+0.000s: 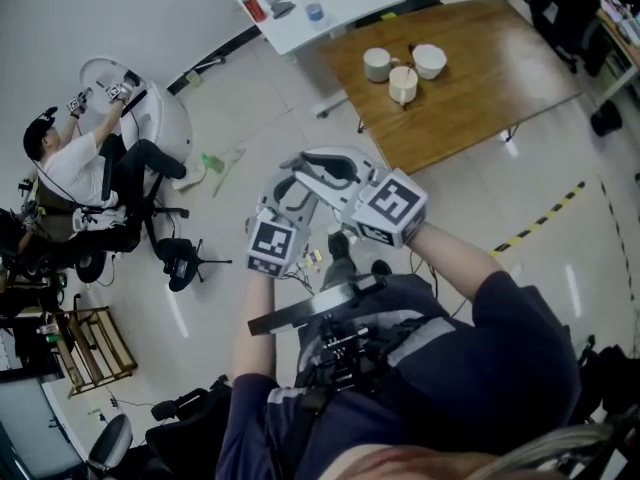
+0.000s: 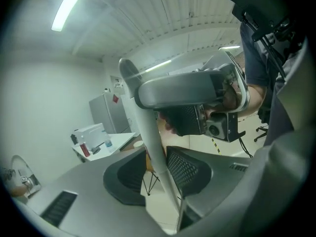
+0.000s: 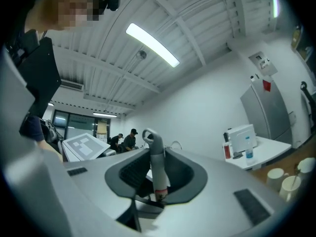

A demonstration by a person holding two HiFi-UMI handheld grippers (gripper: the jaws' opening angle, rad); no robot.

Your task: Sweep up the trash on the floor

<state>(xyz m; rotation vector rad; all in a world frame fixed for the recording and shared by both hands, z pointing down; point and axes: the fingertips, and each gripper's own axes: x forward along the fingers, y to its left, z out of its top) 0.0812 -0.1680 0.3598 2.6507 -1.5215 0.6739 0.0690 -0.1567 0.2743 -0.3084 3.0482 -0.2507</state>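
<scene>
In the head view both grippers are held close together in front of the person's chest. The left gripper [image 1: 283,196] carries its marker cube at the lower left, and the right gripper [image 1: 335,171] has its cube at the right. In the left gripper view, a grey pole handle [image 2: 153,142] runs upright between the pads of the left gripper [image 2: 157,169], which press on it. In the right gripper view, the right gripper [image 3: 155,181] is shut on a grey handle [image 3: 157,162] with a hanging loop and a red label. Small bits of trash [image 1: 313,258] lie on the floor beside a black shoe [image 1: 340,248].
A wooden table [image 1: 470,88] with three cups stands ahead on the right, and a white table [image 1: 330,13] is beyond it. A seated person [image 1: 80,168] and a black chair base [image 1: 180,263] are at the left. Something green [image 1: 213,163] lies on the floor. Yellow-black tape [image 1: 540,223] marks the floor at the right.
</scene>
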